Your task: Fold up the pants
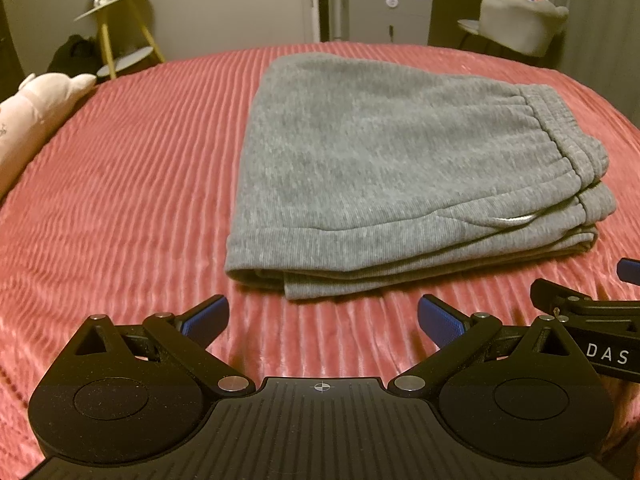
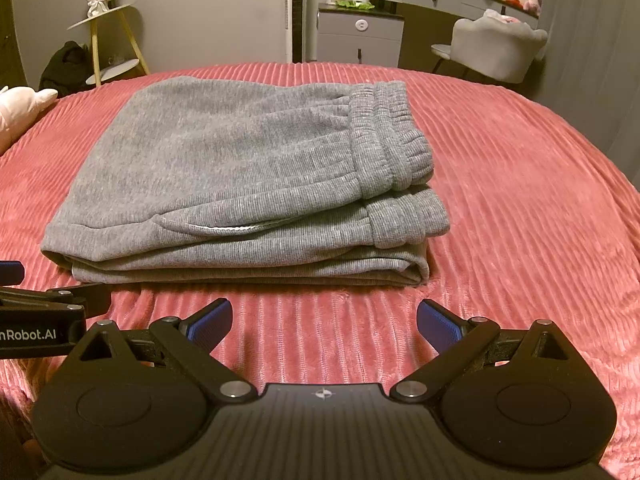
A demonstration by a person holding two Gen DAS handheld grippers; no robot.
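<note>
Left tool (image 1: 323,317): fingers wide apart, empty, above bedspread (image 1: 120,200), short of pants (image 1: 384,160)
Right tool (image 2: 324,320): wide apart, empty
Pants: folded, untouched

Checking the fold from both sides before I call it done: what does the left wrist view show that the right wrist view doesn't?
Only the left wrist view: more of the pink plush at the left edge, and the pants' left folded edge against bare bedspread.

Only the right wrist view: the pants' right side, with the stacked layers' corner, and the wide bedspread beyond it.

Both: the folded pants with the waistband on top, and both grippers, left and right, open and empty, short of the pants.
</note>
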